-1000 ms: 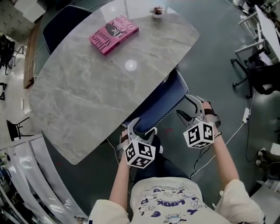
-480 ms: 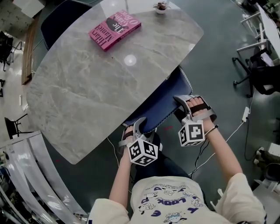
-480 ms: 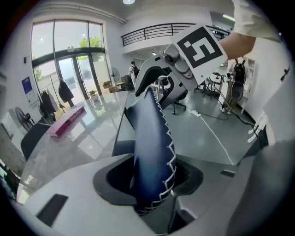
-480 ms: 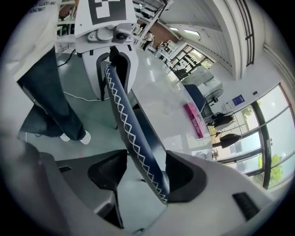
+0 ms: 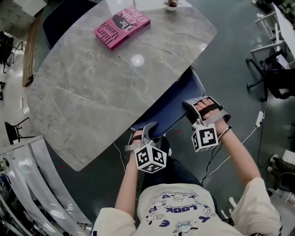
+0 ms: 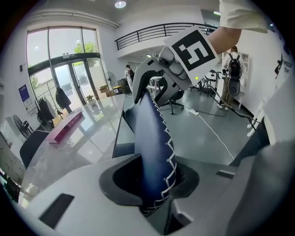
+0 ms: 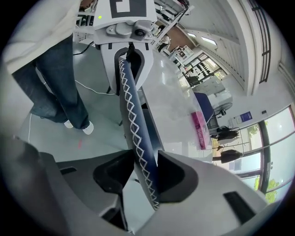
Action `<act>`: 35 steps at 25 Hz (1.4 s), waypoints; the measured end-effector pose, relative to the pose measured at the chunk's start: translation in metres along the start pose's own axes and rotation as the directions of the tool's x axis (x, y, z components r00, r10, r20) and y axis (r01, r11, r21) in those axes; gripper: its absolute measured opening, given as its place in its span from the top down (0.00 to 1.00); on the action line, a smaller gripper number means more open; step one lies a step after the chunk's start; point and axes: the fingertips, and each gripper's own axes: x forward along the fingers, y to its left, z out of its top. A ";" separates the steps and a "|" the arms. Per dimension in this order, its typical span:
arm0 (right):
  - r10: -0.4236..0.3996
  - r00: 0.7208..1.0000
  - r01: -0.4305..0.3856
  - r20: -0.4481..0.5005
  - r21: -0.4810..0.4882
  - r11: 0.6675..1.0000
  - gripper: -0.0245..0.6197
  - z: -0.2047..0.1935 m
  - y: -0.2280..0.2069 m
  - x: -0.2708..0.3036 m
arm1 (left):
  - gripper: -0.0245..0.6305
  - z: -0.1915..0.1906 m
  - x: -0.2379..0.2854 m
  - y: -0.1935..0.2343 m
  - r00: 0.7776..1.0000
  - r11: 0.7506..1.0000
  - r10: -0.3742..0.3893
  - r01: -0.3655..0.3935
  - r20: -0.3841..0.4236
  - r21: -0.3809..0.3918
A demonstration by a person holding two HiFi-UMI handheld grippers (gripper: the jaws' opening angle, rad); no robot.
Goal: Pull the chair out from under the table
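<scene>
A dark blue chair backrest (image 5: 170,110) with white zigzag stitching sticks out from under the grey marble table (image 5: 92,87). My left gripper (image 5: 145,130) clamps the backrest's near end, and the blue edge (image 6: 154,138) fills the gap between its closing jaws. My right gripper (image 5: 193,107) sits on the far end, jaws closing too, with the stitched edge (image 7: 136,133) touching both pads. Each gripper shows in the other's view, the right gripper (image 6: 152,76) and the left gripper (image 7: 129,50), both straddling the backrest.
A pink book (image 5: 122,26) and a small pot (image 5: 172,4) lie on the table's far part. Another dark chair (image 5: 64,18) stands at the far left. Office chairs (image 5: 272,78) and a white cable (image 5: 249,133) are on the floor to the right. My legs (image 7: 60,83) stand close behind.
The right gripper rolled, dropped onto the backrest's far end and narrowed its jaws over it. The left gripper kept its place and narrowed its jaws on the near end.
</scene>
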 end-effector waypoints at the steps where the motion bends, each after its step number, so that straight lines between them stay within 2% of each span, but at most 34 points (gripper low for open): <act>1: 0.005 1.000 -0.005 0.002 -0.017 1.000 0.71 0.000 0.001 0.000 | 0.77 0.000 0.000 0.000 1.000 1.000 0.002 -0.002 0.000 -0.003; 7: 0.063 0.998 -0.062 0.011 -0.079 0.995 0.78 0.000 0.003 -0.002 | 0.79 -0.001 0.000 -0.001 1.000 1.000 0.002 -0.002 -0.015 -0.006; 12: 0.120 0.993 -0.120 -0.004 -0.070 0.990 0.81 -0.002 0.008 -0.005 | 0.81 -0.001 0.000 -0.010 0.999 1.000 -0.016 0.017 -0.033 0.005; 18: 0.152 0.988 -0.151 0.001 -0.068 0.986 0.82 -0.003 0.020 -0.018 | 0.81 0.001 -0.005 -0.025 0.999 1.000 -0.027 0.027 -0.028 0.008; 26: 0.163 0.987 -0.163 0.002 -0.062 0.985 0.82 -0.002 0.054 -0.040 | 0.81 -0.003 -0.015 -0.060 0.999 1.000 -0.019 0.020 -0.033 0.012; 35: 0.172 0.985 -0.171 0.008 -0.067 0.983 0.82 -0.006 0.104 -0.078 | 0.81 -0.001 -0.027 -0.124 0.999 1.000 -0.018 0.018 -0.032 0.007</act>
